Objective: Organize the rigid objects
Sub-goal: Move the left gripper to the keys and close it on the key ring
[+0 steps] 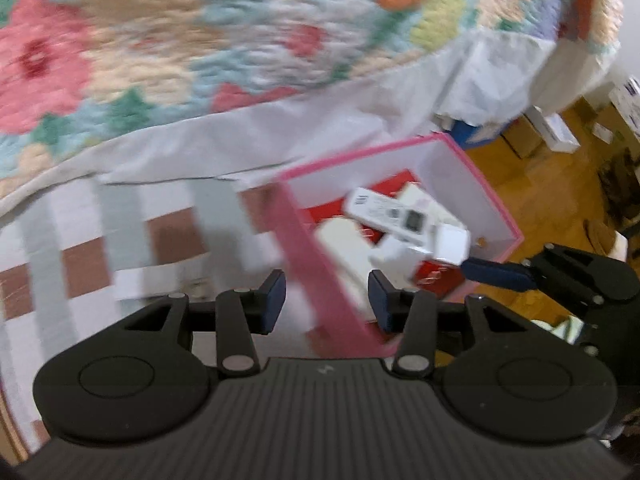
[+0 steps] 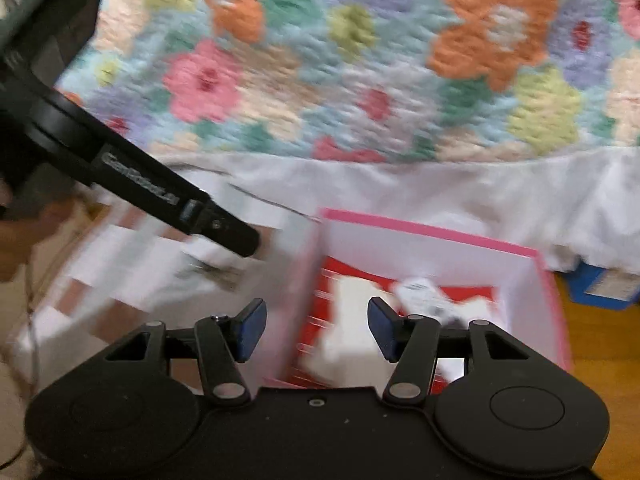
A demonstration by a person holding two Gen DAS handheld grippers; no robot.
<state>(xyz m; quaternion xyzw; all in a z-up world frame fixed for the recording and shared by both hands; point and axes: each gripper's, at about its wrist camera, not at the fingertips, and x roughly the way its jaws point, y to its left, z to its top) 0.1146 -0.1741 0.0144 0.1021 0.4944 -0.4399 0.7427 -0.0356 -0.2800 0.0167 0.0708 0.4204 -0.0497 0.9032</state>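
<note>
left gripper point(image 1: 327, 300): held wide, empty, astride the box wall.
right gripper point(image 2: 317, 330): held wide, empty.
box point(image 1: 472, 168): on the floor by the bed, a remote point(image 1: 390, 212) laid inside.
advice: contents should be cleared slowly before anything is gripped.

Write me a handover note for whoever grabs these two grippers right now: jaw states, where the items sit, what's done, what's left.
Left gripper: open, empty, straddling the near wall of the pink box.
Right gripper: open, empty, over the same box.
In the box: a white remote lying on white and red packages.
Done: several items are already boxed.
Left: the views are blurred, so I cannot tell whether loose items remain on the checked cloth beside the box. Look there first.
</note>
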